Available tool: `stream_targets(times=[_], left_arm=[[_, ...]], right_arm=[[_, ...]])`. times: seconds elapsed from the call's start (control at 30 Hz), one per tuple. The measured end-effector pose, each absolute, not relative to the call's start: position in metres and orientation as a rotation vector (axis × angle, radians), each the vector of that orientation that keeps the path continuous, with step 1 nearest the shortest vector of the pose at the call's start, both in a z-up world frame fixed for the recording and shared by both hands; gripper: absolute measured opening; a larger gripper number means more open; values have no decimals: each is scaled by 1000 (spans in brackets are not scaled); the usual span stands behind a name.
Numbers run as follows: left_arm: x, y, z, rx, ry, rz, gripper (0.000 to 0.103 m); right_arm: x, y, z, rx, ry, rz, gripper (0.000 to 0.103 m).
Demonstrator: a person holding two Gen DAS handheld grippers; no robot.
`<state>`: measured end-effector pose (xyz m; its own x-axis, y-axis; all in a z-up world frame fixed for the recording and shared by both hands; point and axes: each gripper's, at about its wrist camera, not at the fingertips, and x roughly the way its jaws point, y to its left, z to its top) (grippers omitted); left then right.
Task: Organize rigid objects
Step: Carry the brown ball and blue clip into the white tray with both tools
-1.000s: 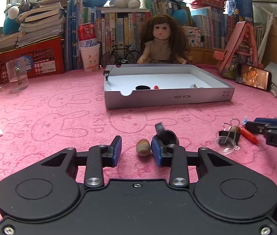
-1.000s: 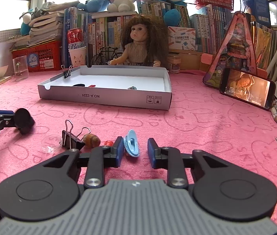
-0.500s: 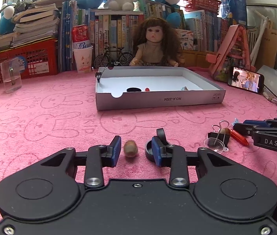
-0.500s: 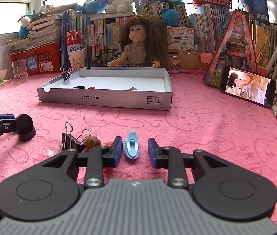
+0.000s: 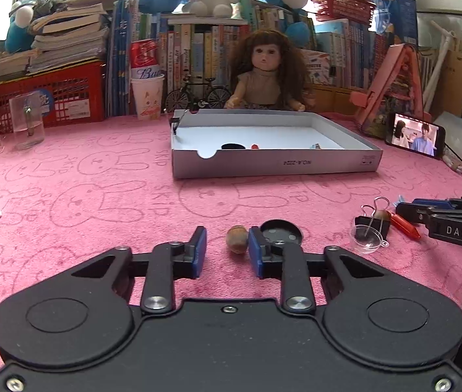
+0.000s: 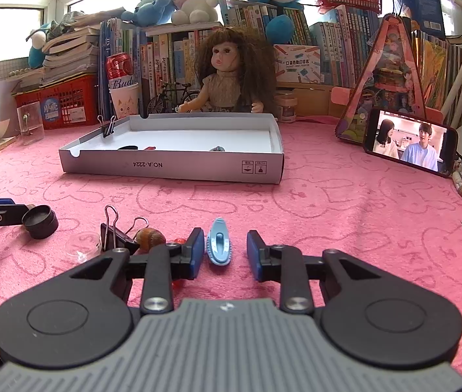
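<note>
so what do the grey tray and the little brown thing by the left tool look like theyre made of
Grey tray: likely matte cardboard, a box lid by its thin folded walls, cut thumb notch and printed code. Little brown thing: seems a nut or seed, dull and faintly ridged; could also be wood.

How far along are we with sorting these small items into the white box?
Partly done: the white box already holds a black disc, small bits and a clipped binder clip. In hand: the left gripper has just been closing its jaws around the brown nut, not yet clamped; the right gripper brackets the blue clip, open. Left: black cap, binder clip, clear dish, red piece.
</note>
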<state>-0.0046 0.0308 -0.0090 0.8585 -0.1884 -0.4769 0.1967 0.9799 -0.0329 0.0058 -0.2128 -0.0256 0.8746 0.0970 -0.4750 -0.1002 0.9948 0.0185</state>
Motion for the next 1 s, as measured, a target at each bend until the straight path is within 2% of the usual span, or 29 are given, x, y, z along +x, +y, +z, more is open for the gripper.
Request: stream_targets(times=[0.07, 0.13, 0.2, 0.23, 0.27, 0.63, 1.0], left_arm=[[-3, 27, -11, 27, 502, -203, 23], [0, 25, -12, 16, 514, -204, 20], [3, 26, -14, -4, 523, -200, 16], [4, 26, -15, -9, 519, -197, 15], [5, 27, -14, -13, 519, -198, 15], [27, 32, 8, -52, 487, -183, 15], [85, 24, 50, -35, 379, -197, 15]], right_arm=[[6, -212, -25, -9, 499, 107, 47], [6, -211, -25, -15, 500, 118, 41], [6, -208, -25, -30, 500, 127, 29], [7, -206, -25, -36, 501, 132, 27], [7, -205, -25, -42, 506, 140, 19], [22, -206, -6, -17, 490, 112, 19], [88, -223, 28, 68, 508, 96, 19]])
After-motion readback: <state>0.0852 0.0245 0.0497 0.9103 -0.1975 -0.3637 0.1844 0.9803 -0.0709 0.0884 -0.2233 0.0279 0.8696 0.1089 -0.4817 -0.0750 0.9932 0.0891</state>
